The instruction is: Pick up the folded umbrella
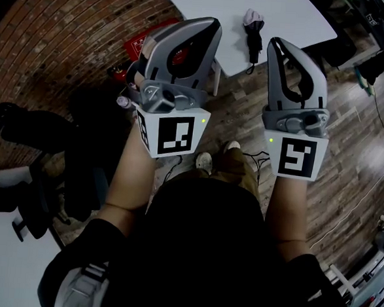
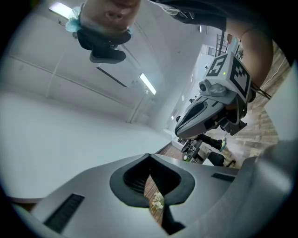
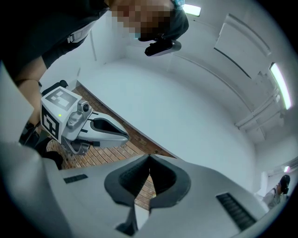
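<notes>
The folded umbrella (image 1: pixel 253 32), black with a pale grey top and a dangling strap, lies on the white table (image 1: pixel 296 18) at the top of the head view. Both grippers are held up side by side, well short of the table, and touch nothing. The left gripper (image 1: pixel 210 25) stands left of the umbrella, its jaws shut and empty. Just right of the umbrella is the right gripper (image 1: pixel 276 44), shut and empty as well. In the left gripper view the left gripper (image 2: pixel 149 157) has its tips meeting, and the right gripper (image 2: pixel 182 131) shows beside it. The right gripper (image 3: pixel 149 158) is likewise closed in its own view.
A brick wall (image 1: pixel 62 35) curves along the left, with a red box (image 1: pixel 142 44) at its foot. A black chair (image 1: pixel 43 172) stands at the left. Cables (image 1: pixel 373 188) trail over the wooden floor at the right, near dark equipment (image 1: pixel 377 38).
</notes>
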A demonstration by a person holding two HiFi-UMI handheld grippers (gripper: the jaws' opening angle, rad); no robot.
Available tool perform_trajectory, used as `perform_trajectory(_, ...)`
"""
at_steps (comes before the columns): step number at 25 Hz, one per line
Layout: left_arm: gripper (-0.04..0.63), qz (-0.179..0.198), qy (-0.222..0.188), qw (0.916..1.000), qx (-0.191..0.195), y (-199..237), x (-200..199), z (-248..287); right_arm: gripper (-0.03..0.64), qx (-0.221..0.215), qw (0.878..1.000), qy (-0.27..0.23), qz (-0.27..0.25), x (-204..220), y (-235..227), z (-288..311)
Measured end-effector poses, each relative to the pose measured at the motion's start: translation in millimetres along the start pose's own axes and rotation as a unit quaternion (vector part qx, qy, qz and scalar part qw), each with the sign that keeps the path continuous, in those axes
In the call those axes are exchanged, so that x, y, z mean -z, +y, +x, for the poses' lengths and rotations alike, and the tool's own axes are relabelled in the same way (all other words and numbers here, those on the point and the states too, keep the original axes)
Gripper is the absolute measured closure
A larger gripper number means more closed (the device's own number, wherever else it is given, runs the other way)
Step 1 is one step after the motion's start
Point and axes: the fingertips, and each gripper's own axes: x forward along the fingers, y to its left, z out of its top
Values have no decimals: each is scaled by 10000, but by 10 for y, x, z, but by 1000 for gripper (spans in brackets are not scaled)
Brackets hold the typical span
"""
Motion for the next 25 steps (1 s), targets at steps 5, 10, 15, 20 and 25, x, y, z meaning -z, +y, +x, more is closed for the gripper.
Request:
perform_trajectory(5,583,-86,-17,10000,-8,-30,76,119,588,90,9999,97,58,142,-68,37)
perform_trajectory(10,583,-153,-5,9999,4,-77,218,326,589,109,9997,151,145,359,-167,147)
perform_trajectory(15,583,-177,50,9998,51,-135,422,656,588,164,9993,175,274,640,-354,367)
perform_trajectory(20,583,-228,135,9996,95,-205,642,1046,588,93,9989,246,381,993,-568,623)
perform_trajectory(25,583,-237,178,9994,155,-270,858,1491,588,45,9978,225,627,1325,-809,922)
